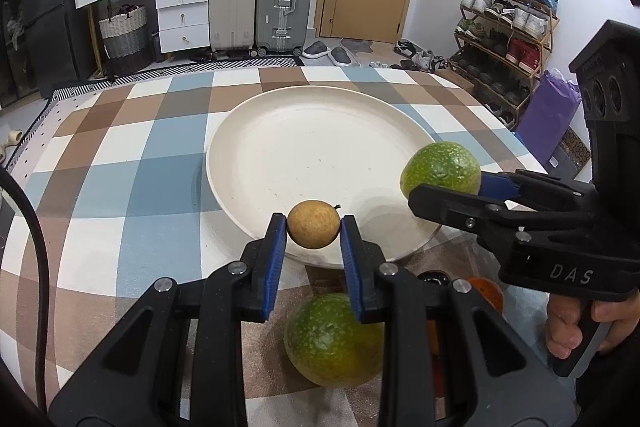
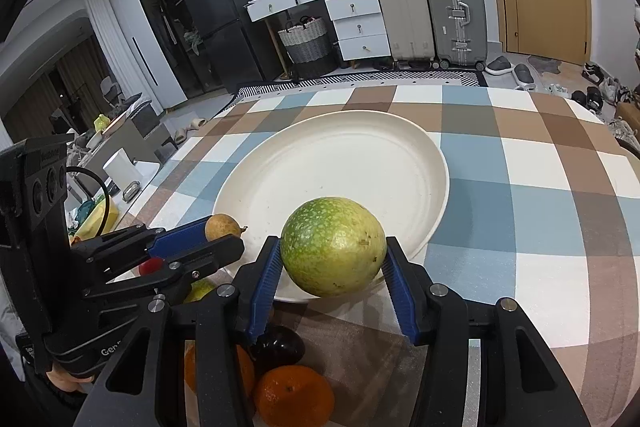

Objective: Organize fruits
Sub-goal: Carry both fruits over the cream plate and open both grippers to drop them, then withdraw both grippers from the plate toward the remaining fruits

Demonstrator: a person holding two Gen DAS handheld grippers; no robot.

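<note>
Left wrist view: we hold a small brown fruit (image 1: 314, 229) over the plate (image 1: 280, 131). Our right jaws clamp a green fruit (image 2: 333, 246). Next, we lower and release both.

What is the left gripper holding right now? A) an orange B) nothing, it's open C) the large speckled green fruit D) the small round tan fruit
D: the left gripper is shut on the small round tan fruit, held over the near rim of the round white plate, while the large speckled green fruit sits in the right gripper.
</note>
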